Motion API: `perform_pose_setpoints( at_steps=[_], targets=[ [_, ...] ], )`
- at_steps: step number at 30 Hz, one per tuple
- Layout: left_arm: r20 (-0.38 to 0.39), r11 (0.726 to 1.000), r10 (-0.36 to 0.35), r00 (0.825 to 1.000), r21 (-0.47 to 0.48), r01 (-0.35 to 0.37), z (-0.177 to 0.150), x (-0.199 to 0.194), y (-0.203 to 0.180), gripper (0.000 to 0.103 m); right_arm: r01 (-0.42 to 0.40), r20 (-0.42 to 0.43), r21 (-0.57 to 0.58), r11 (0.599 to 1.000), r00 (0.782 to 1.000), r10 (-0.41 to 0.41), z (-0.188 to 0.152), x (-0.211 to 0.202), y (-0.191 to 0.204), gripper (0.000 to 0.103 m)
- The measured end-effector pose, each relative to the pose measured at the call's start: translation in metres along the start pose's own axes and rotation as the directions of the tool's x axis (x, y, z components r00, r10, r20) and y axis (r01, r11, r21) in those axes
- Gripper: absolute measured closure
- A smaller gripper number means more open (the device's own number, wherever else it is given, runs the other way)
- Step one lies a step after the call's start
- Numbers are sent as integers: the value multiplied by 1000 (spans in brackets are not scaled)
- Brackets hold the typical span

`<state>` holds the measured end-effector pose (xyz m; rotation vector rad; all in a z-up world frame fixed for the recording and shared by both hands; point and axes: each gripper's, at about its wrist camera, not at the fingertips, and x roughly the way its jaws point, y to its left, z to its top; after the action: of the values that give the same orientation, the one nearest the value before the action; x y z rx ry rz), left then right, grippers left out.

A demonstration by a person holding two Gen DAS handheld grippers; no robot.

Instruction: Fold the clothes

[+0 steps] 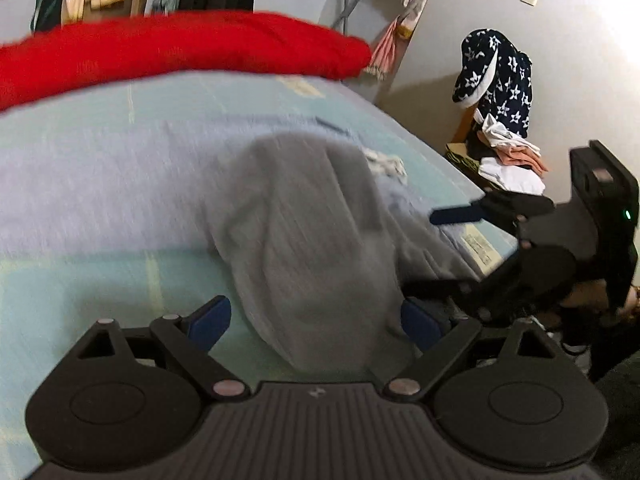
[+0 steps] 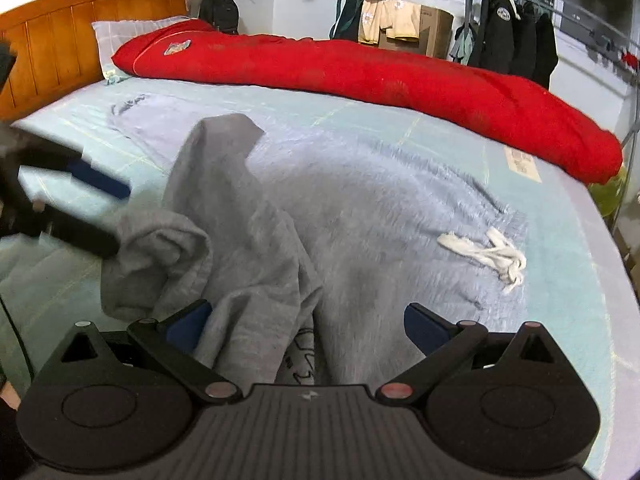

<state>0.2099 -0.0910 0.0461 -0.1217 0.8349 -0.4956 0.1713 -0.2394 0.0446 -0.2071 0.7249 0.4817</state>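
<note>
Right wrist view shows the bed (image 2: 540,240) with a red duvet (image 2: 360,76) rolled along its far side. Nearer than the duvet, a pale blue fleece garment (image 2: 380,200) lies spread flat, its white drawstring (image 2: 488,256) on top. A grey sweatshirt (image 2: 240,232) sits crumpled on the fleece's near edge, not yet folded or even flattened, so the job looks barely begun. Both claws stand wide open, gripping nothing: the right gripper (image 2: 308,324) straddles the grey cloth, and the left gripper (image 1: 316,320), though blurred, seems to as well.
</note>
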Motion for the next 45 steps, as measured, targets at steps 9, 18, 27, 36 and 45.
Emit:
perform_pose_setpoints(
  at_steps=[9,18,27,36,45],
  targets=[
    [20,980,173,985,95,-174,-12,27,-18,45,-10,-4,29,1000,1000,10,-1,7,-4,0],
    [33,955,266,963,125,-268,-10,43,-26,85,-41,13,6,999,999,41,0,4,-3,0],
    [107,917,375,921,101,-385,-10,3,-6,92,-150,101,29,988,984,146,9,-5,-4,0],
    [194,826,557,808,-29,-563,-24,-61,39,92,-170,106,-3,985,980,169,23,-1,23,0],
    [251,791,608,753,-109,-603,-50,-119,68,92,-172,74,-73,982,981,177,37,5,78,0]
  ],
)
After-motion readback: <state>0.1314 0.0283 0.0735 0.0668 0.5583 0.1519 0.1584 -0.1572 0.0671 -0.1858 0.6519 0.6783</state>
